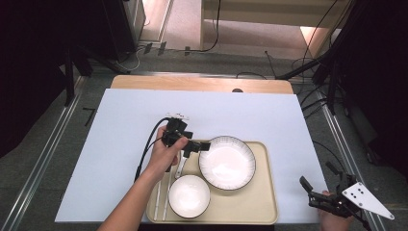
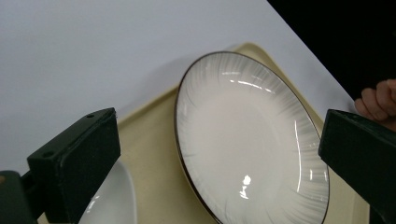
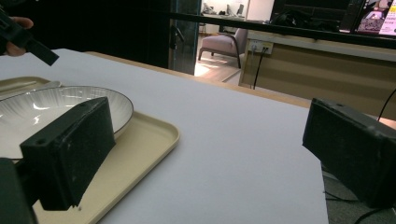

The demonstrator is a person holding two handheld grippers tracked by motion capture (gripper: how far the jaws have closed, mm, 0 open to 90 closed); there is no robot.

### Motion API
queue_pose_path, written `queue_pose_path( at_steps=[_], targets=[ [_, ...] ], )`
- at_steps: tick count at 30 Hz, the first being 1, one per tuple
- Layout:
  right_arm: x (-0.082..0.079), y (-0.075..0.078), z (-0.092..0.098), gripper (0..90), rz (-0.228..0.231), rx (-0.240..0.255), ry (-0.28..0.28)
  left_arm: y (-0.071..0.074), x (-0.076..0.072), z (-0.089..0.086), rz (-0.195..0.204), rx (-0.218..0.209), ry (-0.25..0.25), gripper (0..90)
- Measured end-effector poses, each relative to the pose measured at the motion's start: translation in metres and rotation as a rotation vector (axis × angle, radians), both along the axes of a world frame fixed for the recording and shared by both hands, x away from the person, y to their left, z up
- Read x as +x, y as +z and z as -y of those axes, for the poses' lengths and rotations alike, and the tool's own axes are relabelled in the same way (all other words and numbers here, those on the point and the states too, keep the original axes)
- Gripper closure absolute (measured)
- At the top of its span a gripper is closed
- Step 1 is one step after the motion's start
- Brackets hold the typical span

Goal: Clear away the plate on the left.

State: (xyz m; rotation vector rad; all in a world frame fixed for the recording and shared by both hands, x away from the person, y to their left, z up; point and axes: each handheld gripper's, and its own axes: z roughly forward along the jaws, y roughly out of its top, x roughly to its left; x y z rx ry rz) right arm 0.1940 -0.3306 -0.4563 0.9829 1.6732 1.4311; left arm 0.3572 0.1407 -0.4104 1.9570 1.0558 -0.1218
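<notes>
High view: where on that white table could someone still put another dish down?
The white table top lies bare left of the beige plastic tray and behind it, up to the wooden edge. The tray is crowded: a large white ribbed plate, a small white bowl, a spoon and chopsticks along its left rim.

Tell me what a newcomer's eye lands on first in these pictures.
The beige tray at the near edge of the white table draws the eye: a large dark-rimmed plate sits on its far half and a small white bowl nearer the person. The left gripper hangs open at the plate's left rim, while the right gripper waits open off the table's near right corner.
</notes>
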Motion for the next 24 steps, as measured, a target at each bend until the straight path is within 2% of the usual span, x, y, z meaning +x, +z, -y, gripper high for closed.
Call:
queue_pose_path(
  at_steps=[1,3,8,11,24],
  targets=[
    [0.000,0.000,0.000,2.5,0.000,-0.002,0.000,0.001,-0.001,-0.003,0.004,-0.021,0.012,0.0],
    [0.000,0.000,0.000,2.4,-0.001,-0.002,-0.001,0.004,-0.003,-0.009,0.020,-0.035,0.032,0.0],
    [0.000,0.000,0.000,2.5,-0.001,-0.001,-0.002,0.007,-0.007,-0.021,0.061,-0.040,0.049,0.0],
    [0.000,0.000,0.000,2.5,-0.002,-0.003,-0.001,0.009,-0.010,-0.025,0.100,-0.033,0.069,0.0],
    [-0.001,-0.001,0.002,2.5,-0.002,-0.003,-0.002,0.014,-0.017,-0.040,0.140,-0.039,0.106,0.0]
  ],
)
